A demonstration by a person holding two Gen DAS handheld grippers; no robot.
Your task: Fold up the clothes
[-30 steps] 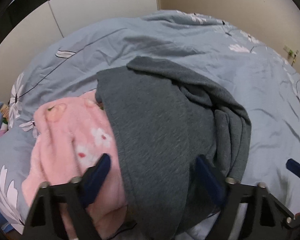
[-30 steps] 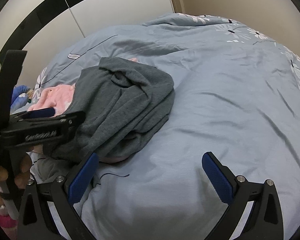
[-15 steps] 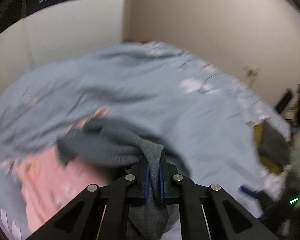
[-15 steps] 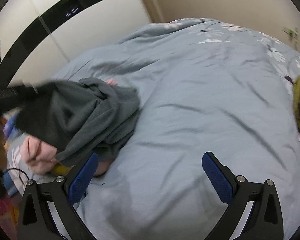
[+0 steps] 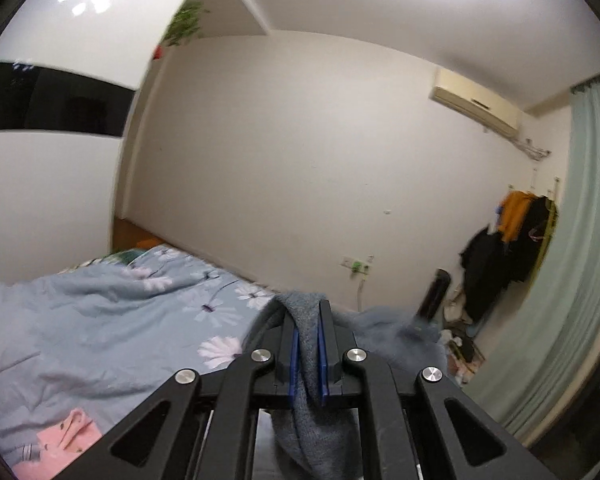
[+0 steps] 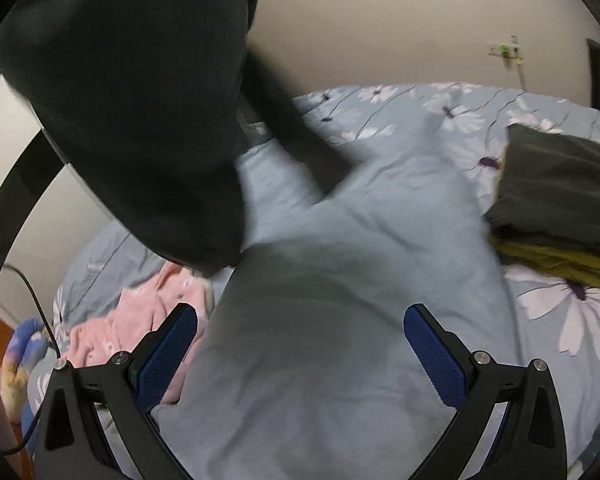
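Observation:
My left gripper (image 5: 307,354) is shut on a fold of the grey garment (image 5: 306,400), which drapes over and hangs down between its jaws, lifted high above the bed. In the right wrist view the same grey garment (image 6: 140,92) hangs dark and large at upper left, above the blue floral duvet (image 6: 340,320). My right gripper (image 6: 300,356) is open and empty, low over the duvet. A pink garment (image 6: 140,320) lies on the bed left of its left finger; it also shows in the left wrist view (image 5: 60,444).
A stack of folded dark and olive clothes (image 6: 556,204) sits on the bed at right. The wall (image 5: 300,160) runs behind the bed. Clothes hang on hooks (image 5: 508,248) by a green curtain (image 5: 580,260). A cable (image 6: 36,304) trails at left.
My left gripper closed on the grey garment and lifted it high off the pink one, tilting up toward the wall. My right gripper stayed open and shifted right over the duvet.

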